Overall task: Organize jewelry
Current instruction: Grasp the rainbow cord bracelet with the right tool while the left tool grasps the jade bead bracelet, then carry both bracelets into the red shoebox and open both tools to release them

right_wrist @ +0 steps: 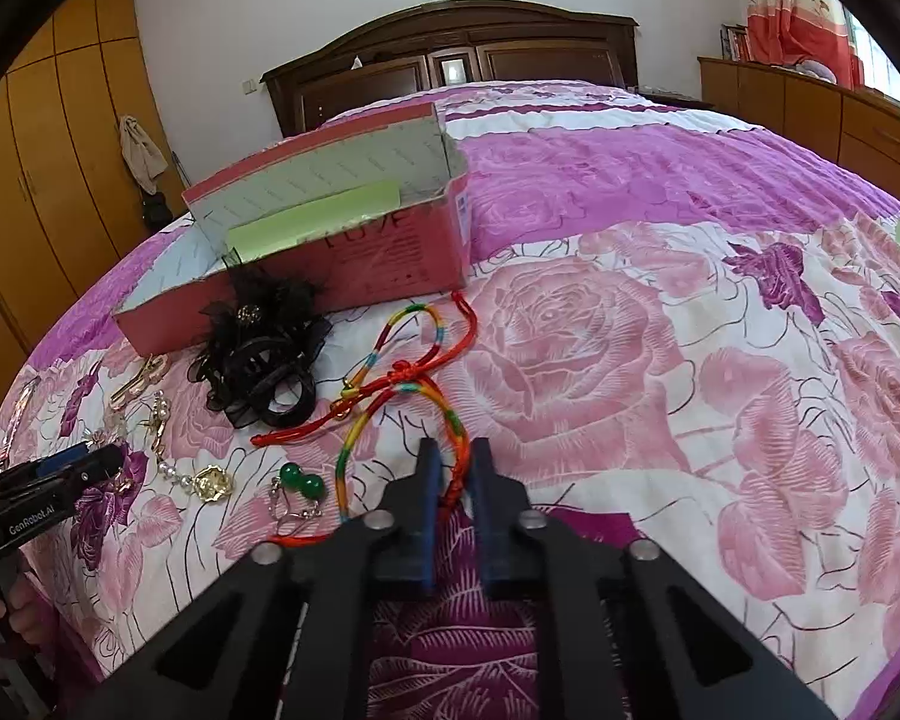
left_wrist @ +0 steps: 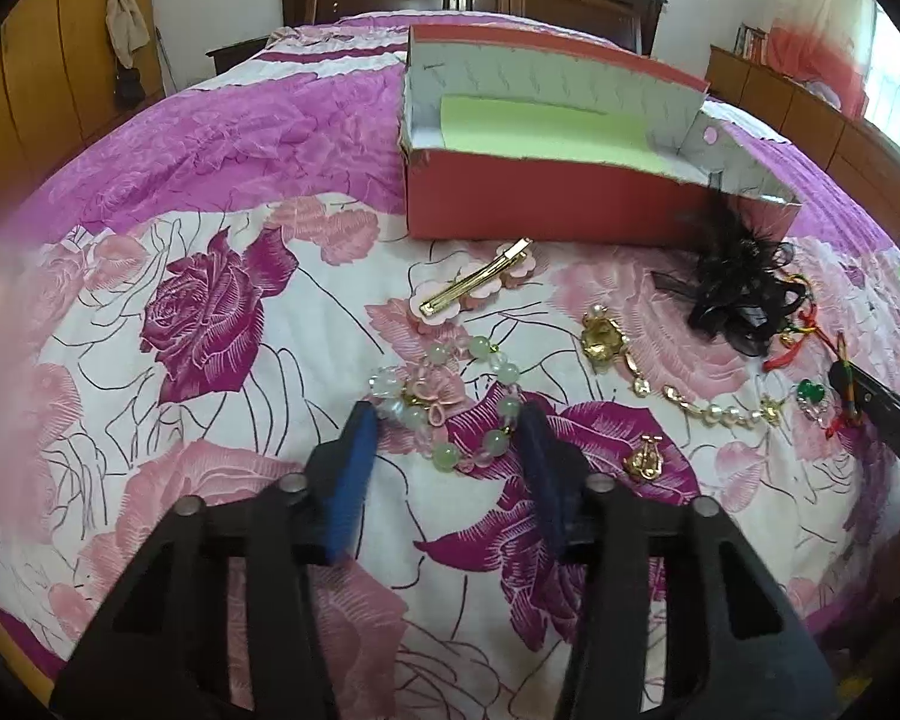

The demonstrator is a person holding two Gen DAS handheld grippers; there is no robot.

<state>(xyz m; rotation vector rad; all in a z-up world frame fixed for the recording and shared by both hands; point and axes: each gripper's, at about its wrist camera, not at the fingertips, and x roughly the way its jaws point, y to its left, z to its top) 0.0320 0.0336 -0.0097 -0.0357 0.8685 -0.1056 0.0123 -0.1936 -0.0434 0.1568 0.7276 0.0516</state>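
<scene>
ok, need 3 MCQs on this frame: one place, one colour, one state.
1. Where does the black hair flower lie?
A. inside the box
B. on the bedspread against the box's folded-down flap
C. on the headboard

2. What colour is the sheet inside the red box?
A. light green
B. blue
C. black

3. What is the right claw doing?
A. wide open over bare bedspread
B. nearly closed around the rainbow cord
C. holding the green earring

B: it lies outside, beside the flap.
A: pale green sheet on the box's floor.
B: cord runs between the narrow jaws.
</scene>
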